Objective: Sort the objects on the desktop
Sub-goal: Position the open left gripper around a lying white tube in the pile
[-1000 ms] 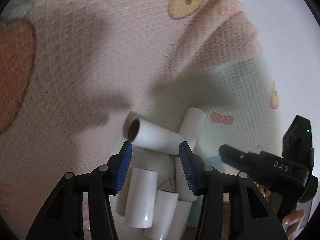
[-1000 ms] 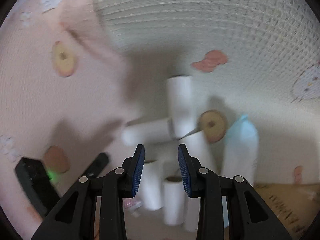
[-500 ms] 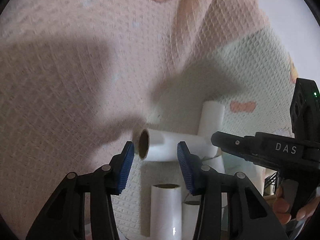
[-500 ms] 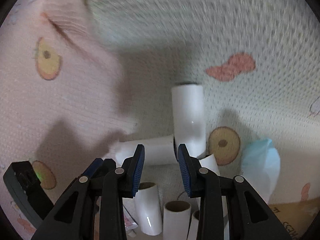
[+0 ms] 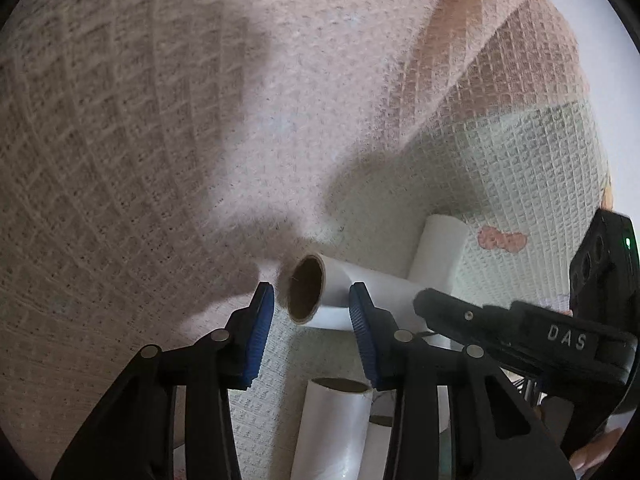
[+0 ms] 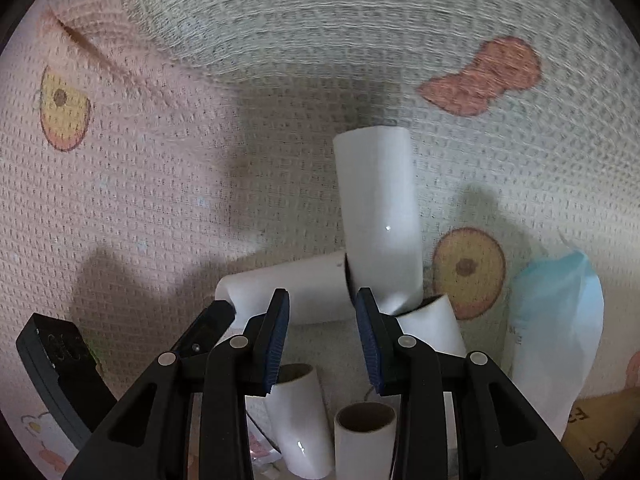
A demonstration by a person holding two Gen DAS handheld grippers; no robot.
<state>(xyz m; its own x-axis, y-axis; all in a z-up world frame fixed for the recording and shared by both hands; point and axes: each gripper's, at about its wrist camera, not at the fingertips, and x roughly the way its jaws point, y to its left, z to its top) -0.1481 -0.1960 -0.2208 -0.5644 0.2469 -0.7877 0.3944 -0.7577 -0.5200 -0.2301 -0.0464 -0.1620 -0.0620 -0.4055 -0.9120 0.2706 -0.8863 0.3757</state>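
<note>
Your left fingers (image 5: 266, 330) were closing around a tube (image 5: 320, 294), not yet pinching it; right fingers (image 6: 280, 332) narrow, empty. Tubes lay piled on the mat (image 5: 160, 140), unsorted.

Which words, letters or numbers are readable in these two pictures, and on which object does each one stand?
"DAS": raised letters on the black body of the right claw, seen from the left wrist view.
Dark printed letters on the brown cardboard at the lower right of the right wrist view: cut off and turned, not readable.
Small print on the pale blue packet: too small to read.
The white tubes and the patterned cloth carry no text.
</note>
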